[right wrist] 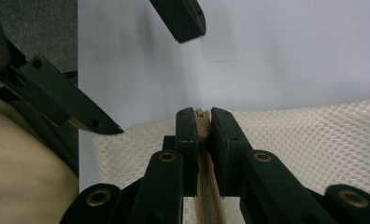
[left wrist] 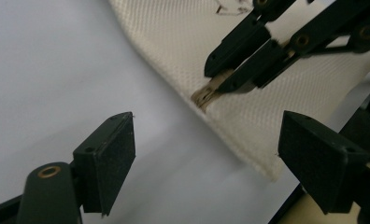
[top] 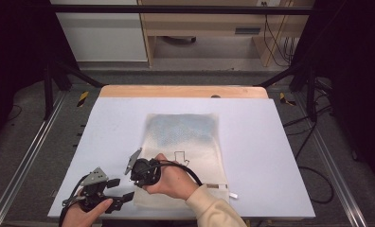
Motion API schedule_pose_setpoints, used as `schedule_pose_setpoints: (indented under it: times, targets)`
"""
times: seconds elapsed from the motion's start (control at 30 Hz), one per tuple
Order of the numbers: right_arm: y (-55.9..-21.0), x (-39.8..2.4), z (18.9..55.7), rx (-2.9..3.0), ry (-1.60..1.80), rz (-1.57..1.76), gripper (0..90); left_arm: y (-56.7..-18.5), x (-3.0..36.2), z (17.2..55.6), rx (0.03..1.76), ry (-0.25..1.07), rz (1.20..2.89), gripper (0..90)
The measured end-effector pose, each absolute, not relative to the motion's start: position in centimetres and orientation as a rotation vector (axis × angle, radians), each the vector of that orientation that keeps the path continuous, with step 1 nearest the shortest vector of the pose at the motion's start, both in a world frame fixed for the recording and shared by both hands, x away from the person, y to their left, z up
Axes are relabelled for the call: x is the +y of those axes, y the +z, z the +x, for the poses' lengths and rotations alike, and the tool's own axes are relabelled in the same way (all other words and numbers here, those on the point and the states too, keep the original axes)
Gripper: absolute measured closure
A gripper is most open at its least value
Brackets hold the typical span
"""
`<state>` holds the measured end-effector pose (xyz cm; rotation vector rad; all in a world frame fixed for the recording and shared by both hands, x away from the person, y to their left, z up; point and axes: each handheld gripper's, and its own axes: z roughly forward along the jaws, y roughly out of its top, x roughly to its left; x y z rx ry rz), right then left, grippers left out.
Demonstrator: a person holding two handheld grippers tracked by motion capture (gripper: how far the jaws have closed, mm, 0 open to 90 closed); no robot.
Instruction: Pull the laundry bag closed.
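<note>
High view: a cream mesh bag (top: 183,156) lies flat on the white table (top: 105,142), running from the middle toward the near edge, with its zipped end nearest the person. The right hand-held gripper (top: 137,176) sits over the bag's near left corner, and the left hand-held gripper (top: 121,189) waits just beside it at the table's near edge, left of the bag.

In the right gripper view the right hand-held gripper (right wrist: 200,122) has its jaws closed tight on a small tan zip pull (right wrist: 201,115) at the end of the zip (right wrist: 205,196), right at the bag's edge. In the left gripper view the left hand-held gripper (left wrist: 206,154) stands wide open with nothing between its pads, the bag's corner (left wrist: 262,135) lying ahead of it and the other gripper's jaws pinching the pull (left wrist: 206,95) just beyond.

The step in hand looks like opening the zip. To do it well, I would bring the open left jaws onto the bag's fabric at the corner beside the pull and clamp there, so the mesh cannot slide or bunch. Then the right should draw the pull straight along the zip line, low and level, toward the bag's far side edge. Pulling upward or at an angle would likely lift the bag or slip the small tab
</note>
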<state>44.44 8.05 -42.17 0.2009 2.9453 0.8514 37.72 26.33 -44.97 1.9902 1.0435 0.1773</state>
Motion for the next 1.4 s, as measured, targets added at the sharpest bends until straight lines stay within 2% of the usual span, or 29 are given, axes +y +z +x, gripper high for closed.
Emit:
schedule_pose_setpoints:
  times: [0.2,0.33,0.47,0.83,1.0,1.4]
  targets:
    - [-41.9,7.8,44.4,2.942,0.869,0.205,81.9,-45.5,25.3,38.2,1.03,0.154,2.011,23.6]
    - [-41.5,7.7,44.4,2.933,0.895,0.212,81.9,-45.8,25.3,38.6,1.044,0.103,1.977,33.2]
    - [-41.2,7.6,44.4,2.925,0.905,0.205,81.9,-46.1,25.4,39.0,1.051,0.101,1.991,38.2]
    - [-40.9,7.5,44.4,2.923,0.919,0.205,81.9,-46.6,24.8,39.5,1.032,0.049,1.991,43.3]
    - [-40.8,7.4,44.4,2.921,0.928,0.198,81.8,-47.1,24.9,40.3,1.023,-0.027,1.961,48.2]
    - [-40.6,7.4,44.5,2.917,0.947,0.208,81.9,-47.7,24.4,40.9,0.983,-0.085,1.956,48.4]
